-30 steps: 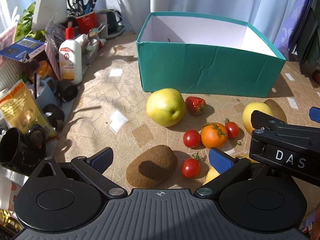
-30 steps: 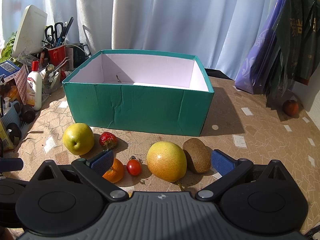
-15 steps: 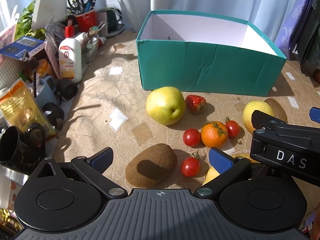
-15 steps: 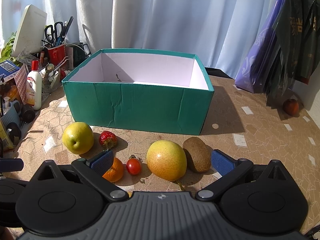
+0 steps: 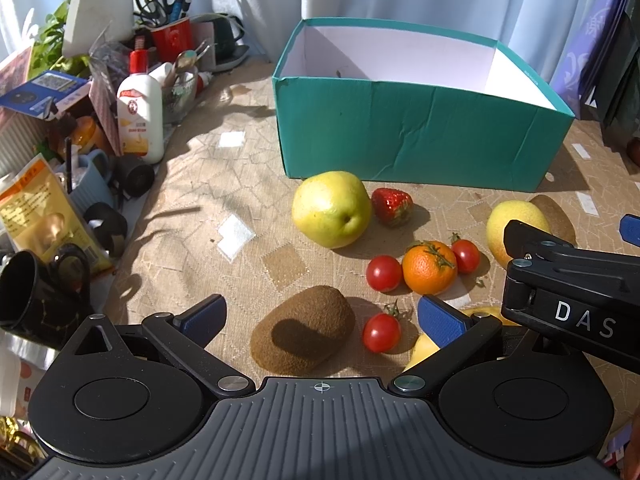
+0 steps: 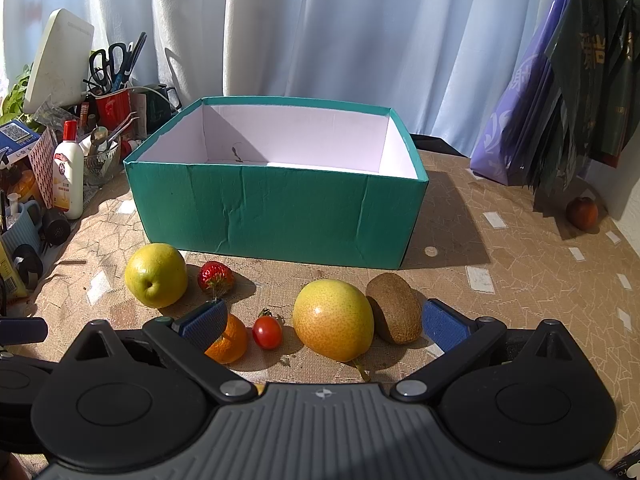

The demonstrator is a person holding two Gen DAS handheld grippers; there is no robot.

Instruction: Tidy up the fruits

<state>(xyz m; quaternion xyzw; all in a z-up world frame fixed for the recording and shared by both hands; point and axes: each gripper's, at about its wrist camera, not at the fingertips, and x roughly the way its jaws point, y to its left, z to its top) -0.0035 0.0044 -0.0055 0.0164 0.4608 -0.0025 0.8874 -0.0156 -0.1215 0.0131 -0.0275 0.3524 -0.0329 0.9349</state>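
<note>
Teal box (image 6: 280, 212): stands open-topped at the back of the table (image 6: 520, 280), near wall facing the fruit; interior appears bare white save a small dark scrap, so no fruit looks to have gone in yet; judged the collection point.
Left gripper (image 5: 320, 314): jaws spread wide, holding nothing; blue pads either side of a brown kiwi (image 5: 302, 330), which lies on the cloth between them; the spread suits the kiwi's long side, so this is judged the first pick.
Cherry tomato (image 5: 381, 333): just beside the kiwi, inside the right-hand pad; closing could nudge it.
Right gripper (image 6: 322, 322): jaws likewise wide apart and empty; low, aimed at the front row.
Yellow-orange pear (image 6: 333, 320): between the right gripper's pads, touching or nearly touching a second kiwi (image 6: 394, 308); the pair lying together means a close may catch both.
Tangerine (image 6: 228, 338): partly hidden behind the left-hand pad; a second cherry tomato (image 6: 267, 332) sits beside it.
Green-yellow apple (image 5: 331, 209): near the box wall, a strawberry (image 5: 392, 205) just beside it; both well clear of either gripper.
Remaining fruit: a third cherry tomato (image 5: 383, 274) beside the tangerine; something yellow under the left gripper's right arm, too hidden to name.
Desk clutter: a white bottle (image 5: 140, 114) and a red pen cup (image 5: 172, 38) crowd the left edge, apart from the fruit.
</note>
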